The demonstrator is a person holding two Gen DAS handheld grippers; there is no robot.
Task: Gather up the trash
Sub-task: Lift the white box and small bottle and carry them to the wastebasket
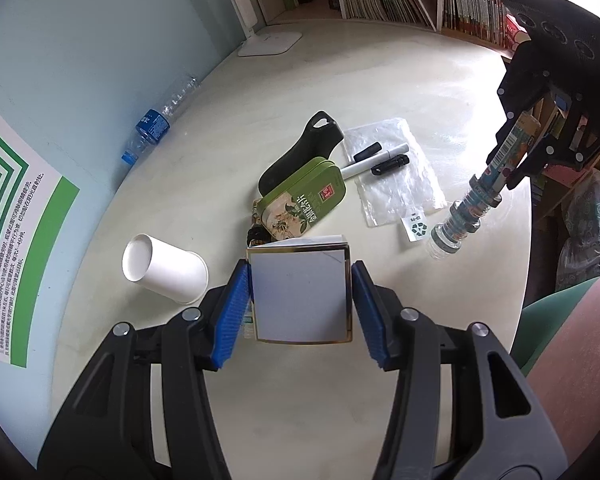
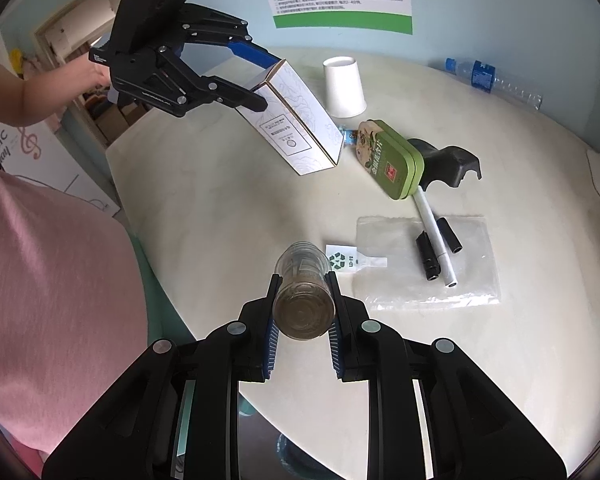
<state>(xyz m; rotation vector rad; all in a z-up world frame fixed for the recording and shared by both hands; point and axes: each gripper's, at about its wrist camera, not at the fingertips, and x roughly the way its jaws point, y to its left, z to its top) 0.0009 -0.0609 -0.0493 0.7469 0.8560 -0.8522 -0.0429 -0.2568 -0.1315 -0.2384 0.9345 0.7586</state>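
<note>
Two grippers, each loaded, above a round pale surface (image 1: 440,92).
Left gripper (image 1: 300,300) clamps a white carton (image 1: 300,296) with gold edging, lifted clear; right gripper (image 2: 303,312) grips a small clear bottle (image 2: 303,304) with a printed label. Paper cup (image 1: 164,272) on its side at 9 o'clock of the carton; green tin (image 1: 304,200) at 12; blue-labelled water bottle (image 1: 152,128) at 10.
</note>
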